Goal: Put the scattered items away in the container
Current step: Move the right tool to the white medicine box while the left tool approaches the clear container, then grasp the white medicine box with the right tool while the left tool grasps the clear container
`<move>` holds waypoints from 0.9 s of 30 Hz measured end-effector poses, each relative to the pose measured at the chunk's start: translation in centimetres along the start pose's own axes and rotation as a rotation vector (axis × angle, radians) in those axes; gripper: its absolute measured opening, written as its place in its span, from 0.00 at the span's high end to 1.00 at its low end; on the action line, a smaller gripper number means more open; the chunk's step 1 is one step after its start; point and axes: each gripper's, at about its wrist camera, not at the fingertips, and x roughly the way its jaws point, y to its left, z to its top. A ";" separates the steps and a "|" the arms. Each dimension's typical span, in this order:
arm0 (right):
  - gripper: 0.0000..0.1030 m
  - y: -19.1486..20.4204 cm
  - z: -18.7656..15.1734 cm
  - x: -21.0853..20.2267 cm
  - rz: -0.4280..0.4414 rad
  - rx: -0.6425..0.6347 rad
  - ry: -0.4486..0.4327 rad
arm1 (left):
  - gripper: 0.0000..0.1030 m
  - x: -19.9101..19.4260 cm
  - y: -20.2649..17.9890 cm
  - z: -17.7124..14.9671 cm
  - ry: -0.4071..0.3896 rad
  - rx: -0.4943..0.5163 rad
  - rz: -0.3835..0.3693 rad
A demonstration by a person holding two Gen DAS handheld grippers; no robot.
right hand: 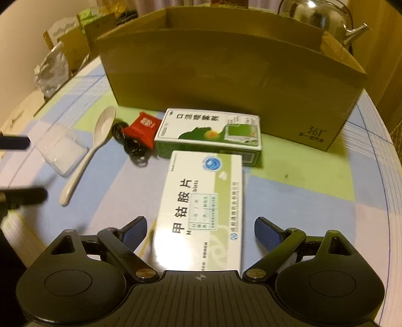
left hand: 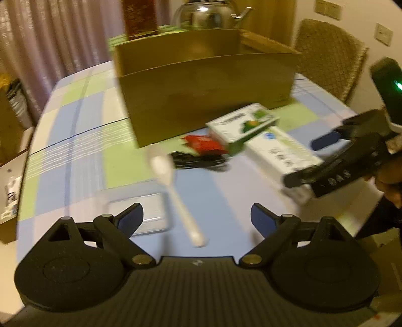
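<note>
Lying flat on the checked tablecloth [right hand: 301, 191], the white medicine box [right hand: 201, 211] runs lengthwise between the spread fingers of the right gripper [right hand: 200, 232], its near end right under the gripper body; neither blue pad touches it, so the jaws stand wide apart and grip nothing. The left gripper [left hand: 197, 217] is likewise spread wide and holds nothing, with the handle of the white spoon [left hand: 176, 198] slanting into the gap between its fingers and a clear plastic case [left hand: 148, 213] partly behind its left finger. Beyond the medicine box, touching its far end, lies a green-and-white carton [right hand: 208, 133]; beside that sit a small red pouch [right hand: 143, 130] and a coil of black cord [right hand: 133, 148]. The container, an open brown cardboard box [right hand: 226, 75], stands upright at the back of the table, its matte front wall just behind the carton. The spoon is smooth and glossy, the case transparent with rounded corners, the cloth a soft plaid of blue, green and pale pink. Only the left wrist view shows a woven wicker chair [left hand: 329, 55] and the right gripper from outside [left hand: 334, 161], hanging over the medicine box; it is also badly blurred. Only the right wrist view makes the printing on the boxes legible. A steel kettle [right hand: 316, 12] stands behind the box.
</note>
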 end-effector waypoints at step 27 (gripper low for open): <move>0.34 -1.7 -0.8 -0.1 -0.041 -0.013 -0.008 | 0.19 6.2 6.2 1.2 0.116 -0.136 0.109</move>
